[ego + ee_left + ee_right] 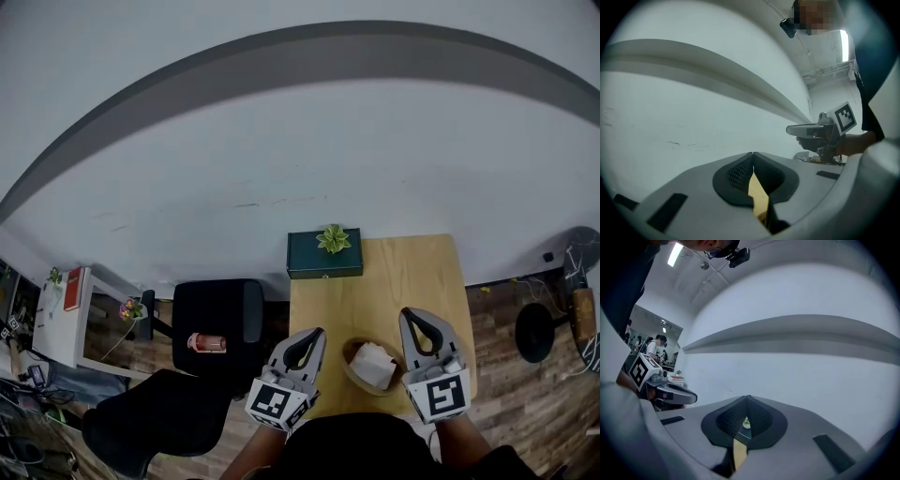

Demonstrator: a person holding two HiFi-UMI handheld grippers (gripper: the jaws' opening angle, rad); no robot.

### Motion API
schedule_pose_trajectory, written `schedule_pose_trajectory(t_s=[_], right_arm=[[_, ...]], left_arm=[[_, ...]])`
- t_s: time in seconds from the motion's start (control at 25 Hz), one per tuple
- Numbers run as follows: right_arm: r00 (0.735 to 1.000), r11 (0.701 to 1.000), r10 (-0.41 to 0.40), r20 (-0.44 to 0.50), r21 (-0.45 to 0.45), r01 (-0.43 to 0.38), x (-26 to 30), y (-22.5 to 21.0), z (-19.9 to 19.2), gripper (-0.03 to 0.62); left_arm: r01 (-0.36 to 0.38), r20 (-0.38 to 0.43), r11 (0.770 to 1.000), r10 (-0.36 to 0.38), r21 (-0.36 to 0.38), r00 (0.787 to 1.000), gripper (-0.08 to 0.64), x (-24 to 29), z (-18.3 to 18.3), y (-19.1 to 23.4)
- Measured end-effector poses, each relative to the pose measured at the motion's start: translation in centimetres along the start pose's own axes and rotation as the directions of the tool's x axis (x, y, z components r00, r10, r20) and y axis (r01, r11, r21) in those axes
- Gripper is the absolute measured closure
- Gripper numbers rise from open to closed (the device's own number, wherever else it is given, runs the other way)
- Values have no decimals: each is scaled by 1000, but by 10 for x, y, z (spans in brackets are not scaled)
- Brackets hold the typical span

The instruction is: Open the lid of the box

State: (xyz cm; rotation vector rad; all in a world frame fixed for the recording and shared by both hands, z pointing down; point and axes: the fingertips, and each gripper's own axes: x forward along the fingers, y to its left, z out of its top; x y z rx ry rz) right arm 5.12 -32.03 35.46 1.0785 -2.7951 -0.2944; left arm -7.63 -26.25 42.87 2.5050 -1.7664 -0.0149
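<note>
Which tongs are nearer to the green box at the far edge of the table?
Left. The left tongs are straight in front of the green box, on its near side; the right tongs are off to its right.

The box (324, 255) at the table's far edge was a dark teal green, with a lighter green bow (333, 238) on top. The table (403, 272) was pale yellowish wood. The bowl (349, 367) at the table's near edge was brown, holding something white (374, 364). The left gripper (314, 334) and right gripper (410, 315) were light grey with black pads and black-and-white square markers. The chair (220, 314) left of the table was black.
</note>
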Motion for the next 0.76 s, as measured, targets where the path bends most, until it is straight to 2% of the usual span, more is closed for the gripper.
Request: schedule_pose_trajectory(t_s=[0.16, 0.32, 0.56, 0.76], right_arm=[[1000, 1000, 13, 21, -4, -13, 1, 6, 8, 574], [1000, 1000, 27, 1, -10, -27, 5, 10, 3, 574], [1000, 1000, 23, -16, -7, -23, 7, 6, -2, 574], [1000, 999, 31, 1, -32, -31, 8, 4, 1, 574]], left_arm=[[-1, 20, 1000, 1, 2, 1000, 540, -2, 9, 0], [11, 32, 1000, -11, -13, 999, 540, 0, 9, 2], [-1, 26, 1000, 2, -28, 1000, 540, 2, 8, 5], [18, 27, 1000, -18, -23, 999, 540, 7, 8, 1]])
